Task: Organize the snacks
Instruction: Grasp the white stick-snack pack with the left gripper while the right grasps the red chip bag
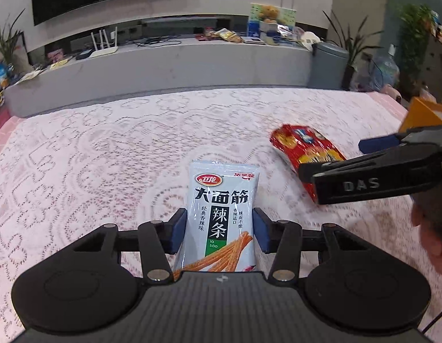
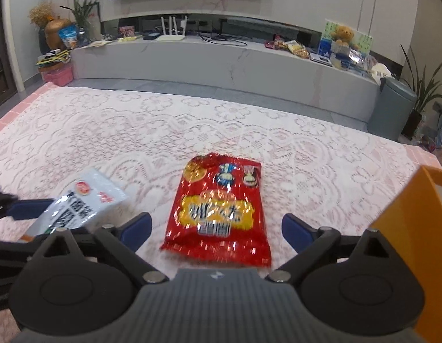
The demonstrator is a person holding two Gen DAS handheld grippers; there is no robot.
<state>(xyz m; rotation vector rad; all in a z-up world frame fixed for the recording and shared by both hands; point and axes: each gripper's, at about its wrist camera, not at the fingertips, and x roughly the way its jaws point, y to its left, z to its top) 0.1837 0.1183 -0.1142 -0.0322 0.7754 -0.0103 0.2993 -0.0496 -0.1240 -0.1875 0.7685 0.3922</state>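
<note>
My left gripper [image 1: 219, 230] is shut on a white latiao snack bag [image 1: 221, 211], its blue pads pressing both sides. The same bag shows at the left of the right wrist view [image 2: 86, 203], held off the lace tablecloth. A red snack bag [image 2: 218, 211] lies flat on the cloth between the wide-open fingers of my right gripper [image 2: 216, 230], which touch nothing. In the left wrist view the red bag [image 1: 303, 151] lies to the right, partly hidden by the right gripper [image 1: 332, 157].
An orange box [image 2: 415, 228] stands at the right edge of the table, close to the right gripper; it also shows in the left wrist view [image 1: 423, 114]. The pink lace tablecloth [image 2: 135, 131] covers the table. A TV bench and grey bin [image 2: 392, 108] stand beyond.
</note>
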